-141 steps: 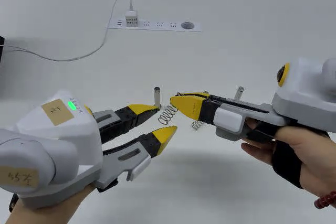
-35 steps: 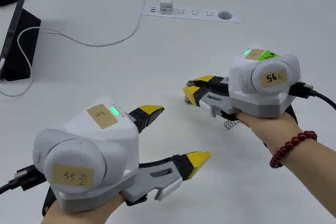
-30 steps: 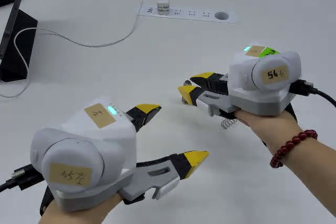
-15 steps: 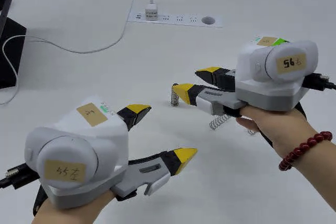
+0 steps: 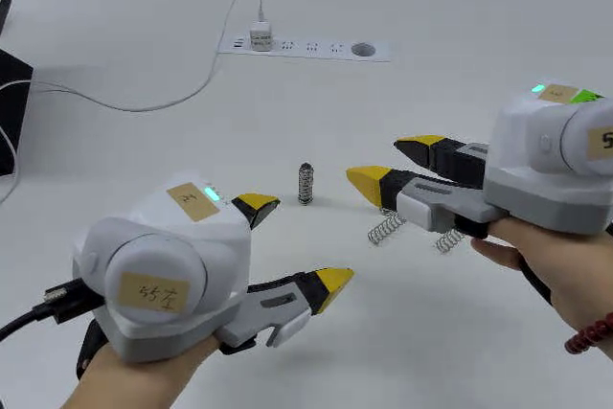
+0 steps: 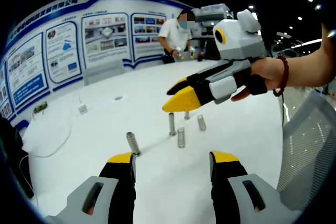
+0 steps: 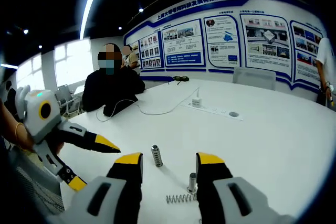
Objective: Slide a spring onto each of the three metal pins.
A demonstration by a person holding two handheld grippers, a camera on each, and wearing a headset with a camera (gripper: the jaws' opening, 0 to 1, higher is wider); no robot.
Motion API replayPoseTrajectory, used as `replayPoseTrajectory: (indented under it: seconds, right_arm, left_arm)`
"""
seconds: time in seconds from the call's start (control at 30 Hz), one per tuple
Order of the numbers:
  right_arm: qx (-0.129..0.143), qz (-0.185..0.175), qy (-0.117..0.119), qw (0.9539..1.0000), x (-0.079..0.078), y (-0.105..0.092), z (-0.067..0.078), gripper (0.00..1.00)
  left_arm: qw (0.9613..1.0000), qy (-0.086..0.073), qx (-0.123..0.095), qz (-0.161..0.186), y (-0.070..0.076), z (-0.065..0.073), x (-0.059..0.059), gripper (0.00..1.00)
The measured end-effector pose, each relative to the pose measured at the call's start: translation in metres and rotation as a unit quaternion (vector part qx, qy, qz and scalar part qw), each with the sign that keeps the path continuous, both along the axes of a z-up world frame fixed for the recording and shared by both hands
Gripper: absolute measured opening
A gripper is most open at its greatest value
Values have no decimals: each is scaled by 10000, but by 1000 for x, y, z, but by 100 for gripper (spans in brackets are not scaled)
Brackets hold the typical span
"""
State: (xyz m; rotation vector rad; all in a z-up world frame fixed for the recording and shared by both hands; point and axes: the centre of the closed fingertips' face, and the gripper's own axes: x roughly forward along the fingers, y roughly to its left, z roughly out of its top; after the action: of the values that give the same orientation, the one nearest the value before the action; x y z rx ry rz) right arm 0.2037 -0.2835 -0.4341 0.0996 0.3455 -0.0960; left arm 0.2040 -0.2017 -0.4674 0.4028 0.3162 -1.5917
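**On the tabletop: 1 pin sprung, 2 springs loose**

Low left over the tabletop (image 5: 431, 332), the left gripper (image 5: 315, 237) hovers, jaws wide and empty. Just ahead of it stands the sprung pin (image 5: 306, 183), upright, 1 spring seated. Rightward, 2 springs lie flat: the loose spring (image 5: 386, 228), then the second spring (image 5: 448, 240), both just under the right gripper (image 5: 374, 160), jaws wide and empty. A bare pin (image 7: 192, 182) stands just ahead of those jaws, and the loose spring's long axis runs crosswise to them. Right gripper is nearer, so it likely takes the next spring. Pin 3: cannot place surely.
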Motion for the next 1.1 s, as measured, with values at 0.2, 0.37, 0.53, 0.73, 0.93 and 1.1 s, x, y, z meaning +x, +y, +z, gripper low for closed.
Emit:
replayPoseTrajectory:
  seconds: [0.2,0.37,0.53,0.73,0.93,1.1]
  right_arm:
    - [177,-181,-85,9996,-16,-8,0,43]
    - [228,-282,-127,9993,-27,-12,-1,44]
    - [240,-386,-126,9989,-39,-16,-2,44]
    - [222,-446,-82,9987,-49,-19,-5,45]
    - [218,-504,-35,9985,-57,-22,-10,46]
    - [239,-528,-18,9983,-63,-22,-12,47]
  left_arm:
    - [9999,-24,36,-107,-11,-4,-5,56]
    - [9997,-88,59,-226,-22,-8,-9,54]
    - [9995,-92,94,-291,-33,-13,-12,50]
    - [9991,-124,170,-375,-45,-21,-15,47]
    - [9988,-53,277,-398,-52,-32,-17,43]
    - [9988,32,293,-384,-61,-39,-17,37]
